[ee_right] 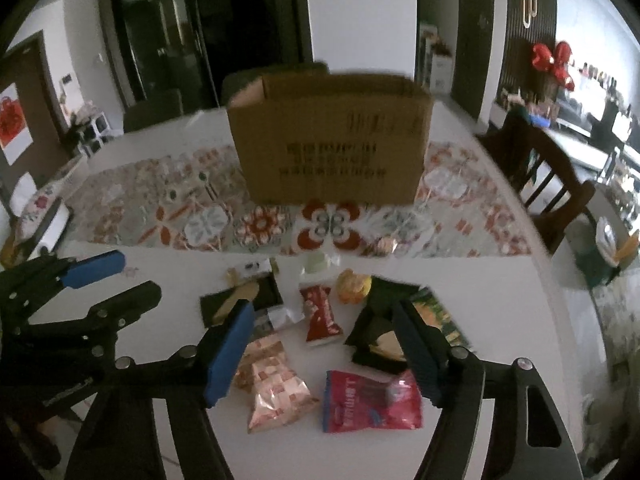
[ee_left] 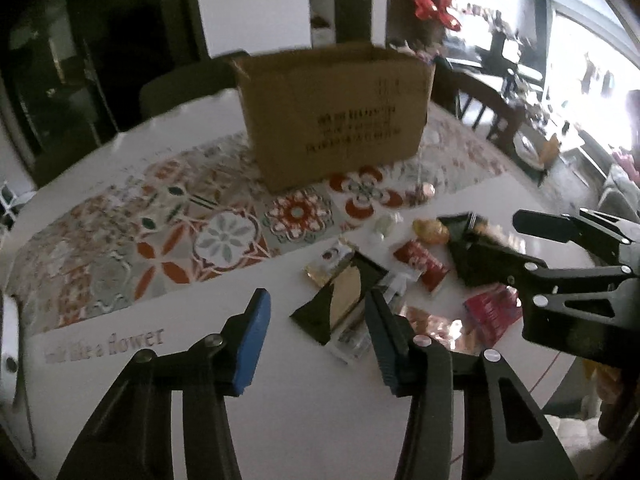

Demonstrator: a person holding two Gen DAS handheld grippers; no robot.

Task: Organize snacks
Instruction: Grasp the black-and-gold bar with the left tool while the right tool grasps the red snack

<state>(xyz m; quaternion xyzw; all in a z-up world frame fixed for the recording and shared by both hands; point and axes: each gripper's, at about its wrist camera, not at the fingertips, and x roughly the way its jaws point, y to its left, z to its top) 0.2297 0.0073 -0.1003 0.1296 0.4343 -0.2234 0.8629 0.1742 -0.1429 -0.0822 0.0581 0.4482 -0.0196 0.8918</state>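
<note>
Both tools hang with jaws parted and nothing between them, the left tool [ee_left: 316, 336] by the black packet [ee_left: 340, 300], the right tool [ee_right: 324, 354] over the pink bag [ee_right: 276, 388] and red bag [ee_right: 372, 400]. Packed this close on the table [ee_right: 500, 320] before the box [ee_right: 332, 140], snacks overlap, so a pinch may catch two or the tools may collide. The table's right side lies open.

Readable text is scarce. The white table [ee_left: 200, 360] has grey print near its front-left edge, ending "like a flower"; the first word is blurred. The cardboard box [ee_left: 336, 116] carries three lines of dark print on its front face, too smeared to read. Lettering on the red snack bag [ee_right: 372, 404] is also illegible.
</note>
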